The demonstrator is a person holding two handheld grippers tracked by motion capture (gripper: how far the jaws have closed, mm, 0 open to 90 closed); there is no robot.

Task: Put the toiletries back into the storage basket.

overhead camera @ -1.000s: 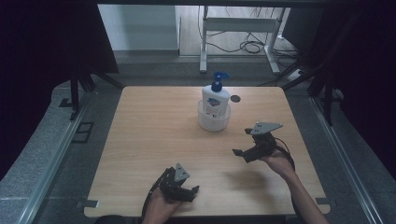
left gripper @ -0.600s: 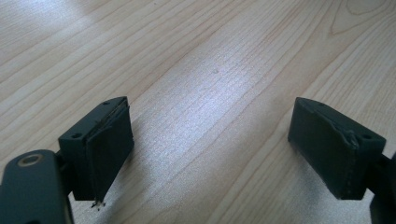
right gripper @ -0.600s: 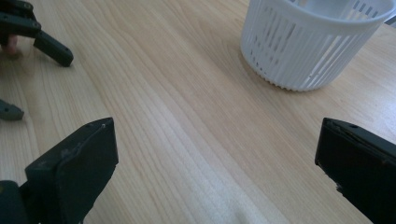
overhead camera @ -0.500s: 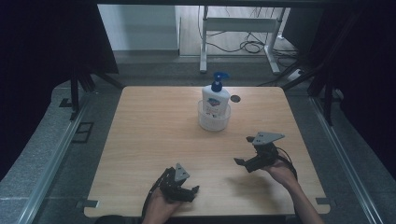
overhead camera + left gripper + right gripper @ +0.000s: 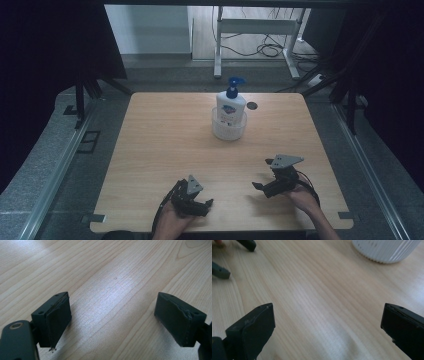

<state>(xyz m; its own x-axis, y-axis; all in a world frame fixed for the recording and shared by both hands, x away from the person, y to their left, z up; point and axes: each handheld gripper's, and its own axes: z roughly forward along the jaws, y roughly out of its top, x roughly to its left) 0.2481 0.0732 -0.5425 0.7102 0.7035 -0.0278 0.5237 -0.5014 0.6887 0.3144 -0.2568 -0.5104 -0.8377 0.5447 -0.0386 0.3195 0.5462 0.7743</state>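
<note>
Low in the frame, the left tool and right tool both gape wide over bare bench, grasping nothing, while upper centre a pump bottle stands inside a white ribbed tub.

Grey floor, dark curtains, white stand

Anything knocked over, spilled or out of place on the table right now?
Nothing stands out. The pump bottle stands upright inside the white ribbed cup, with no spill around it. The left gripper and right gripper are open and empty.
</note>
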